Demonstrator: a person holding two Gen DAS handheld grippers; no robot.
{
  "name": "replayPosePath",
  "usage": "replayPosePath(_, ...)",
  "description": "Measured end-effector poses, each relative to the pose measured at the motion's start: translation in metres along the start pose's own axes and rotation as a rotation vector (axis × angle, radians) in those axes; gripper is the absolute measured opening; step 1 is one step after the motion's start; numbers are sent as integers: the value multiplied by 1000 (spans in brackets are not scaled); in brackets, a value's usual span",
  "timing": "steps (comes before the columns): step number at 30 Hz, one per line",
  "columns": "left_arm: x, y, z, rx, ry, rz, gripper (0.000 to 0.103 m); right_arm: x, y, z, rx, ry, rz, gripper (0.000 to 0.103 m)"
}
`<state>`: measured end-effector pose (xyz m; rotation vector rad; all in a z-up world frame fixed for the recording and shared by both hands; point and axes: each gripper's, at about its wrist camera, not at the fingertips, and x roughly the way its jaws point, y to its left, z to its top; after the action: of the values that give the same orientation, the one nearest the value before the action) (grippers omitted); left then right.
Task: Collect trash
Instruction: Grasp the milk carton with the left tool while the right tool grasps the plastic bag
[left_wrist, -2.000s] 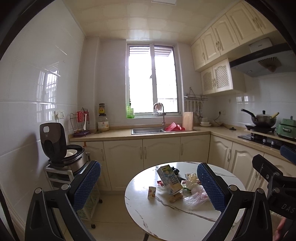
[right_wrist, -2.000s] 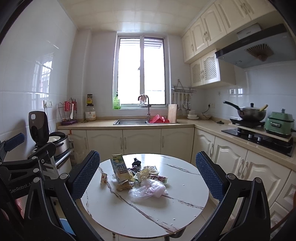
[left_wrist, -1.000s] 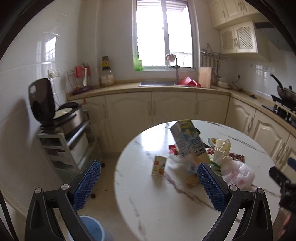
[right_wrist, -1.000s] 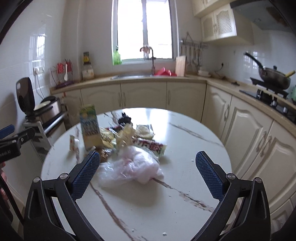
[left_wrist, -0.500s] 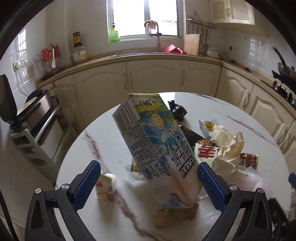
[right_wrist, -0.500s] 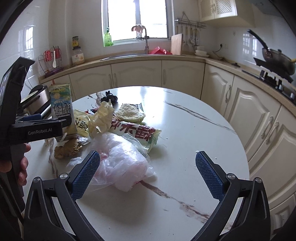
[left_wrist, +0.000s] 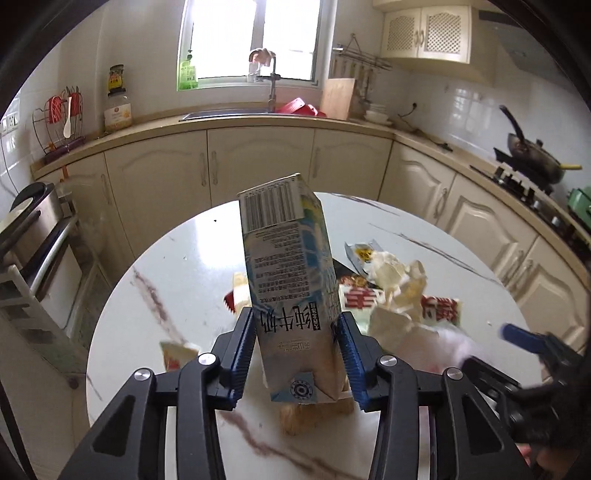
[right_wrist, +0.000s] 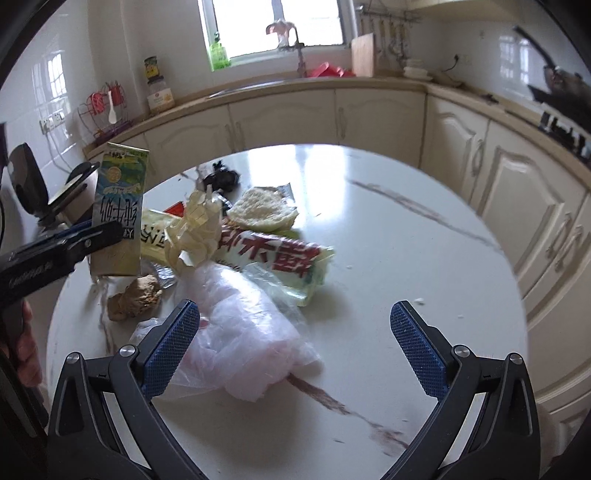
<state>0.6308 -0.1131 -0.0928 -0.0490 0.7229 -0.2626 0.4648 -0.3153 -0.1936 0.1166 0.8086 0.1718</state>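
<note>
The round white marble-patterned tabletop (right_wrist: 388, 258) carries all the trash in one cluster toward its left edge, so both grippers can work it from the near rim.

Leftmost, near the left edge, lies a small orange-and-white drink box (left_wrist: 177, 354), apart from the cluster. Next stands the tall blue-and-white milk carton (left_wrist: 291, 295), tilted, base down beside a brown crumpled paper lump (right_wrist: 135, 299). The left gripper (left_wrist: 295, 354) straddles the carton's lower half. Its jaws are closing, and the blue pads appear to bear on both side faces. The low hold is probably chosen because the walls are stiffest near the folded base, and the tilt suggests that the carton is being tipped free of the litter at its foot.

Right of the carton lie a crumpled cream paper wrapper (right_wrist: 195, 229), a pale round rice cracker (right_wrist: 262, 212) and a flat red-and-white snack packet (right_wrist: 273, 254). At the far edge sits a small black crumpled scrap (right_wrist: 221, 179).

Nearest the front rim lies a translucent pink plastic bag (right_wrist: 243, 332). The right gripper (right_wrist: 295, 347) hovers with jaws wide apart and nothing held. Its left pad overlaps the bag's edge; contact cannot be confirmed. The spread suits a bulky, limp item
</note>
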Motion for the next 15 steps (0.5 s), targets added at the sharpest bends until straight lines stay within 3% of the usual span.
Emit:
replayPosePath(2, -9, 10, -9, 9, -8, -8, 37, 5, 1, 0, 0, 25, 32, 98)
replayPosePath(3, -15, 14, -14, 8, -12, -11, 37, 6, 2, -1, 0, 29, 43, 87)
replayPosePath(4, -18, 20, -17, 4, -15, -15, 37, 5, 3, -2, -2, 29, 59, 65)
replayPosePath(6, -28, 25, -27, -7, -11, -17, 37, 4, 4, -6, -7, 29, 79, 48)
replayPosePath(12, -63, 27, -55, -4, -13, -47, 36, -8, 14, -13, -39, 2, 68, 40)
replayPosePath(15, -89, 34, -73, -6, -22, -71, 35, -33, 22, -19, -43, -59, 63, 39)
